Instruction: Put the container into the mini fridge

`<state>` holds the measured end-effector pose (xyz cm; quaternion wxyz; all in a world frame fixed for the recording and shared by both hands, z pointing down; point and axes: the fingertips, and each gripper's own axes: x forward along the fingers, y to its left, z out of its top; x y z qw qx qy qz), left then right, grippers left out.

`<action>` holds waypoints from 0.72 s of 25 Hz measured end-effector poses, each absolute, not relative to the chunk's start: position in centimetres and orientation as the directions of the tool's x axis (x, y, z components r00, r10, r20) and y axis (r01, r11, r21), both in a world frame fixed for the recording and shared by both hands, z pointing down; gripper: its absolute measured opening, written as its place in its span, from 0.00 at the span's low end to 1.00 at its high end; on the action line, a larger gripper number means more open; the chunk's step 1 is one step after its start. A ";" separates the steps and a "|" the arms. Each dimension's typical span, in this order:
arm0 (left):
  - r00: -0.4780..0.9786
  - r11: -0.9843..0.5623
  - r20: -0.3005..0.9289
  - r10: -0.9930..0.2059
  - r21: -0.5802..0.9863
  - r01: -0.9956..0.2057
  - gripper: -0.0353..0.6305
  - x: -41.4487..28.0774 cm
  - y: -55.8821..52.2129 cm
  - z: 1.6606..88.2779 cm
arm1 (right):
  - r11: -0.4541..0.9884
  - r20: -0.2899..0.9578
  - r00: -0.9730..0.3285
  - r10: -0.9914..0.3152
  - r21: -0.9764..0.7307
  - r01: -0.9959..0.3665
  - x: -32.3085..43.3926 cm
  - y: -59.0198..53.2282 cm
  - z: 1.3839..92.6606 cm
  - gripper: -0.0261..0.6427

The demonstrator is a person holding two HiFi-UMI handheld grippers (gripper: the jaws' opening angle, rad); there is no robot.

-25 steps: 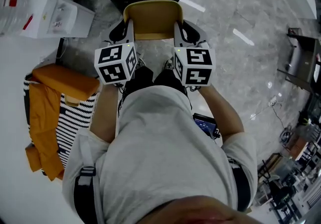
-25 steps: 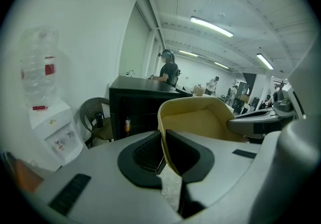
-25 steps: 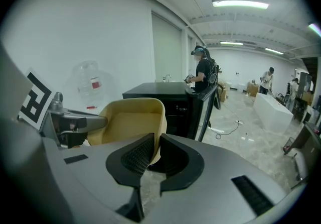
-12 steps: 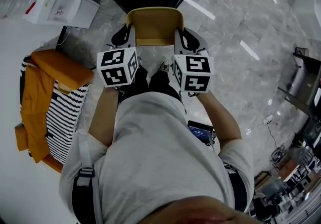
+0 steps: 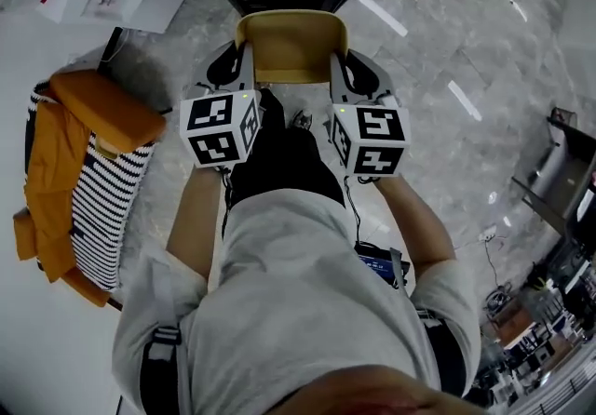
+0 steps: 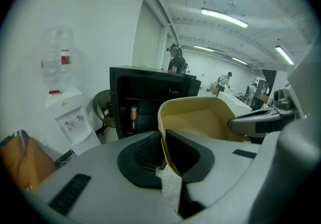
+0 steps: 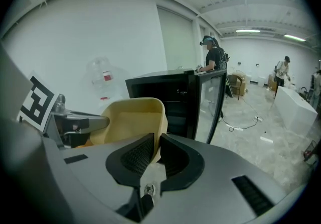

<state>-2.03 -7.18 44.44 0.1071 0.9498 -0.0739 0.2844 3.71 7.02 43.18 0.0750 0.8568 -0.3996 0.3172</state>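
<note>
Grey marble floor [image 5: 438, 50] runs up to the black mini fridge [image 6: 133, 100], and the yellow container [image 5: 291, 46] hangs in front of its open doorway. Left gripper [image 6: 163, 150] and right gripper [image 7: 155, 155] each pinch one thin side wall. It looks light, stiff and slick, so opposite-rim holds suit it.

L gripper [image 5: 240, 64], R gripper [image 5: 340, 69] (both clamped)
</note>
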 end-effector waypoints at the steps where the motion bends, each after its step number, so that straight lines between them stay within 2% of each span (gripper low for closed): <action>1: 0.828 -0.966 0.556 -0.075 0.164 -0.198 0.11 -1.9 -7.3 44.9 | -0.672 0.607 0.480 -0.634 -0.125 -0.730 3.9 6.9 43.7 0.13; 14: 0.857 -0.977 0.506 -0.095 0.118 -0.178 0.11 1.0 -11.8 50.5 | -0.701 0.606 0.530 -0.594 -0.066 -0.710 6.3 2.6 49.8 0.13; 18: 0.854 -0.969 0.512 -0.092 0.152 -0.195 0.11 1.7 -13.4 53.5 | -0.702 0.617 0.526 -0.585 -0.060 -0.710 7.0 1.1 52.3 0.13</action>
